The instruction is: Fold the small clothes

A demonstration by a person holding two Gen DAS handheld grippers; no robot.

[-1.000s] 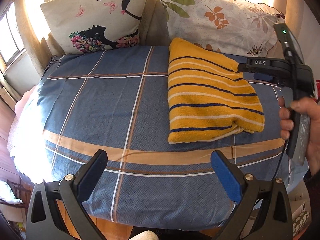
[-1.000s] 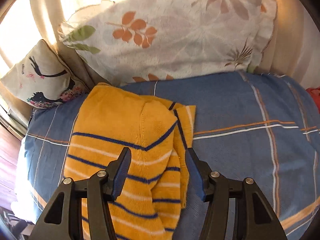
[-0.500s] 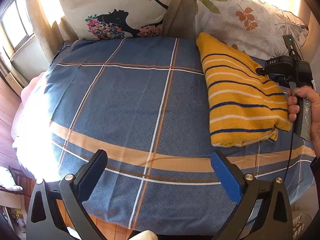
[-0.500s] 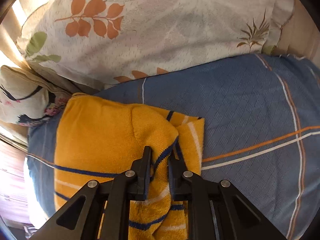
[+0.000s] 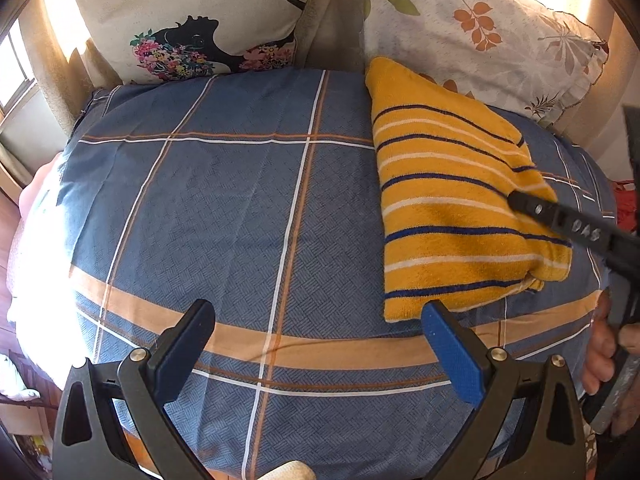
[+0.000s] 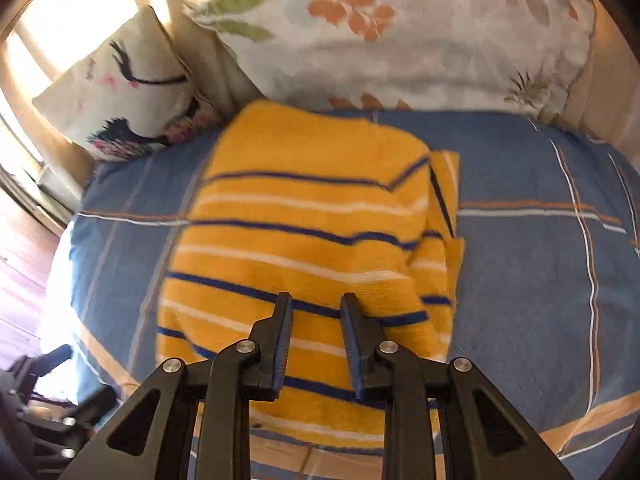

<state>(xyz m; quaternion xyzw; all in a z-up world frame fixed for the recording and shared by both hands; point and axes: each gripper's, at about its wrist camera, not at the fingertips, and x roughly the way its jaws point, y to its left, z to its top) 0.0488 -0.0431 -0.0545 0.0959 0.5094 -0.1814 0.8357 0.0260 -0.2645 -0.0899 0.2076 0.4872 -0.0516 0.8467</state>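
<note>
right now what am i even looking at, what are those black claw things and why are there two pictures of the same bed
No robot here: a person holds a two-finger claw in each hand, and each claw carries a fisheye camera looking along its fingers. One picture comes from the left claw, which hangs wide open over the blue plaid bedspread. The other comes from the right claw, over the folded yellow striped garment, its jaws slightly apart and nothing visibly pinched. Two pillows lean at the head: a flower-lady pillow and a leaf-print pillow.
</note>
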